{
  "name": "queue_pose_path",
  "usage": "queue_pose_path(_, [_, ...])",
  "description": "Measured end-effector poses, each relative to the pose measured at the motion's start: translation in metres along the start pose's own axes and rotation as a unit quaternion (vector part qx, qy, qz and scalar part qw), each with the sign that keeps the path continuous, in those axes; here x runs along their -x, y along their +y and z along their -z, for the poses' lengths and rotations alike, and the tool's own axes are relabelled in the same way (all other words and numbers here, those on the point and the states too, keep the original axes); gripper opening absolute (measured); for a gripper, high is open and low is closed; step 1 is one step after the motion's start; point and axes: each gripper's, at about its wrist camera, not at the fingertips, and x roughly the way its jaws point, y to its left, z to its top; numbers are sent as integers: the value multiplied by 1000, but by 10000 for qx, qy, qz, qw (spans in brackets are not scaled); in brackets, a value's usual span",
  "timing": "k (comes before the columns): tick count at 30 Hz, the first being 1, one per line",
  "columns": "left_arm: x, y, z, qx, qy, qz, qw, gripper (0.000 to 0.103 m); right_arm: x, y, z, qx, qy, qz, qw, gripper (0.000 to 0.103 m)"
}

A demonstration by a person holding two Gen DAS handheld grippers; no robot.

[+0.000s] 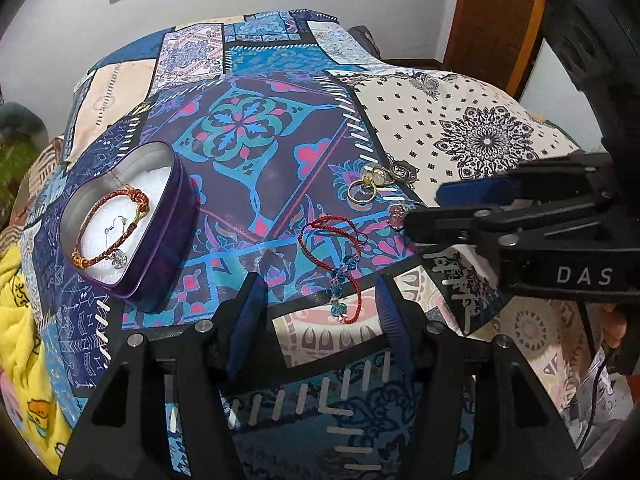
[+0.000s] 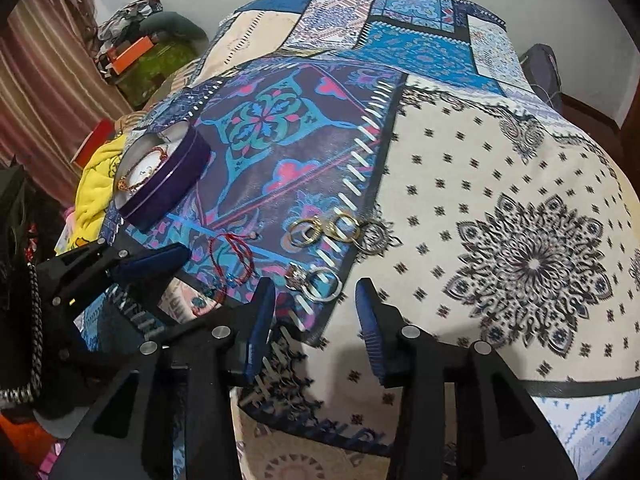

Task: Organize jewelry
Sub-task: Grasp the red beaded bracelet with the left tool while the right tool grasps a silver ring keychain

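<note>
Item: red cord bracelet with blue beads (image 1: 338, 268) on patchwork cloth (image 1: 256, 128), just ahead of my parted, empty left gripper (image 1: 320, 312); right gripper (image 2: 316, 316) parted over silver ring (image 2: 320, 282); purple heart-shaped tin (image 1: 160, 248) nearby

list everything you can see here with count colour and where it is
heart-shaped tin: one, purple outside and silver inside, open, left side of the cloth
braided bracelet: one, red and gold, inside the tin
small silver pieces: too small to count, inside the tin, kind unclear
cord bracelet: one, red with blue and pink beads, on the cloth just ahead of the left tool
gold rings: a linked cluster, count unclear, mid cloth
dark medallion: one, beside the gold rings
silver ring: one, with a pale stone, just ahead of the right tool
patchwork cloth: one, blue, purple and cream, covering the surface
yellow fabric: one, off the left edge
left tool: black with blue pads, open, empty
right tool: black with blue pads, open, empty
</note>
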Motion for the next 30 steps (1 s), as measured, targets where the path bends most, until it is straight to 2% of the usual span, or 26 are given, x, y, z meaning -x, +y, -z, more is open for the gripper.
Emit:
queue_pose_path(9, [2, 4, 2, 42, -61, 24, 10000, 45, -9, 1, 2, 84, -176, 104, 9998, 38])
queue_pose_path(12, [2, 3, 2, 35, -67, 15, 10000, 40, -8, 1, 3, 124, -210, 210, 9995, 28])
queue_pose_path(20, [2, -2, 3, -11, 5, 311, 9995, 7, -1, 4, 10, 62, -224, 206, 9995, 28])
queue_pose_path(25, [4, -1, 4, 161, 24, 356, 9992, 7, 10, 5, 13, 4, -268, 192, 9995, 28])
queue_pose_path(30, [15, -1, 6, 230, -37, 241, 9994, 7, 24, 8, 12, 31, -398, 223, 9990, 28])
